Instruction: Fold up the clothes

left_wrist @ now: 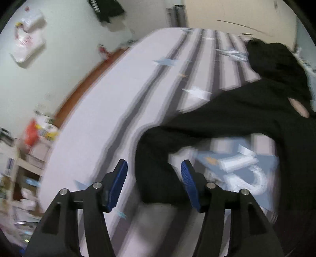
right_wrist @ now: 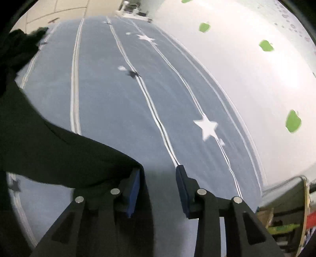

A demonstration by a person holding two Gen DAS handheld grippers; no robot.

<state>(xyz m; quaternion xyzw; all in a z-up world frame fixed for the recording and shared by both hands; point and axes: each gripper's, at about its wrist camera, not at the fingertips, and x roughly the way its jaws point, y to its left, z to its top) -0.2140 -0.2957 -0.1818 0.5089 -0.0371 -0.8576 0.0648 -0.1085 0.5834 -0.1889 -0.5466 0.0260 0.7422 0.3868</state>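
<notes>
A black garment (left_wrist: 246,110) lies spread over the striped, star-printed bed sheet (left_wrist: 110,110), in a blurred view. One black fold (left_wrist: 158,178) reaches down between the blue pads of my left gripper (left_wrist: 154,178), which is open with its fingers wide apart. In the right wrist view the same black garment (right_wrist: 49,150) comes in from the left and drapes over the left finger (right_wrist: 134,191) of my right gripper (right_wrist: 158,189). That gripper is open too, with only bare sheet (right_wrist: 118,108) in the gap between its pads.
A white wall with green stickers (right_wrist: 266,45) borders the bed's right side. On the left are a wall with a hanging plastic bag (left_wrist: 27,37), a dark hanging garment (left_wrist: 106,9) and cluttered shelves (left_wrist: 23,158). A bit of a hand (left_wrist: 300,107) shows by the garment.
</notes>
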